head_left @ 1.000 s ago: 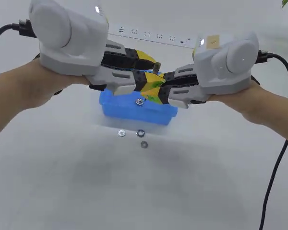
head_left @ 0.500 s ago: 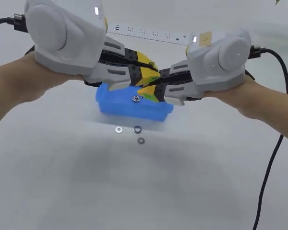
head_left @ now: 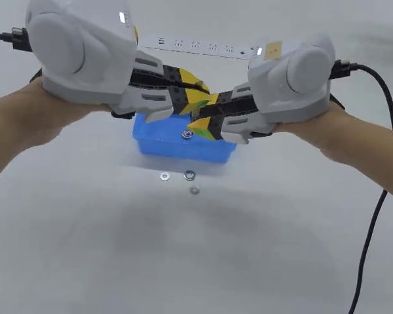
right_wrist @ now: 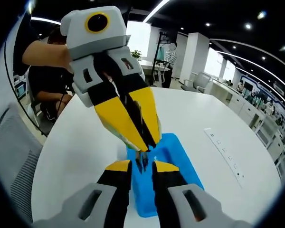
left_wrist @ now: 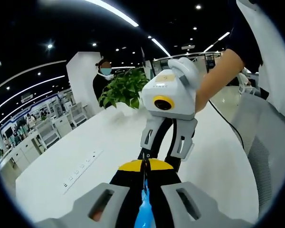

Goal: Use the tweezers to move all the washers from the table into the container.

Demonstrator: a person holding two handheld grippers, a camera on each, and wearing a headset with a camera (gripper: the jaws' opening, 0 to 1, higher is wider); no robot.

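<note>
Left gripper point(head_left: 203, 95): jaws pinched together on the thin dark tweezers point(right_wrist: 141, 160), tips angled down toward the other gripper.
Right gripper point(head_left: 198, 124): jaws narrow, flanking the tweezer prongs; I cannot tell whether they press on them.
Carried piece: one small silver ring washer point(head_left: 187, 134) hangs just below the meeting jaw tips and shows against the blue rectangular plastic container point(head_left: 157, 140), by its near side.
Left on the table: three loose silver washers point(head_left: 189, 175) lie close together on the white table point(head_left: 183, 248), just in front of the container.
Step in hand: releasing the carried washer into the container, as I judge it.
Doing it well: bring the tips clearly inside the near wall and low before easing the squeeze. Let go gently, so the washer drops flat rather than bouncing out or clinging to a prong.
Against a second ago: the washer sits in much the same spot against the container, the three loose ones are unmoved, and the overall shift is the headset's.
</note>
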